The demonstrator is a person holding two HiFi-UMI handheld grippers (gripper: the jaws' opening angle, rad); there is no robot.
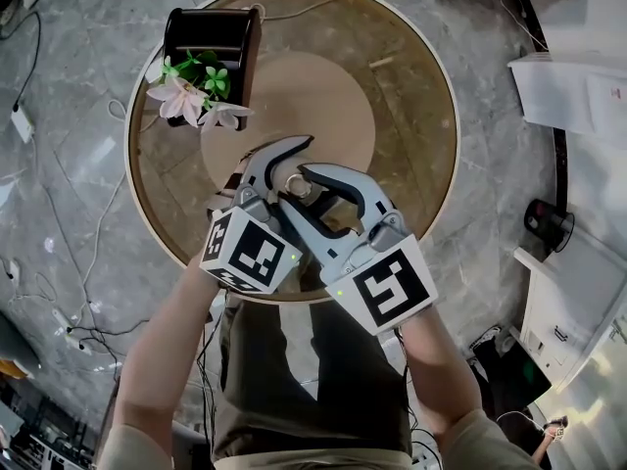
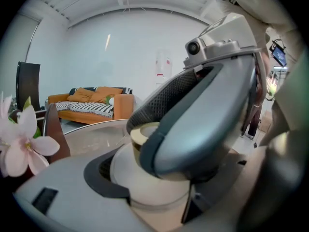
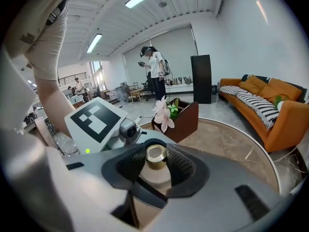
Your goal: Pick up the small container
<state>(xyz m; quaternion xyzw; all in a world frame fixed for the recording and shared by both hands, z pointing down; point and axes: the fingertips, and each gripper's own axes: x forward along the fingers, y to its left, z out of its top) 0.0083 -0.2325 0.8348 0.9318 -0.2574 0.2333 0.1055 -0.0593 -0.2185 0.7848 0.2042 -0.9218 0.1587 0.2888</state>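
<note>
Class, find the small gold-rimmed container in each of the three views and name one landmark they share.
Head view: small container, near centre.
Left gripper view: centre, partly hidden by a grey jaw.
Right gripper view: just below centre, between the jaws.
Shared landmark: pink flowers.

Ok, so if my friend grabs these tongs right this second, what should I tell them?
The left tongs are shut on the white body of the small container.
The right tongs are shut on its gold cap.
The container sits between both tongs, over the middle of the round glass table, apart from the flower box.
Done: it is gripped.
Left: lift it clear. Whether it is already off the table cannot be told.
</note>
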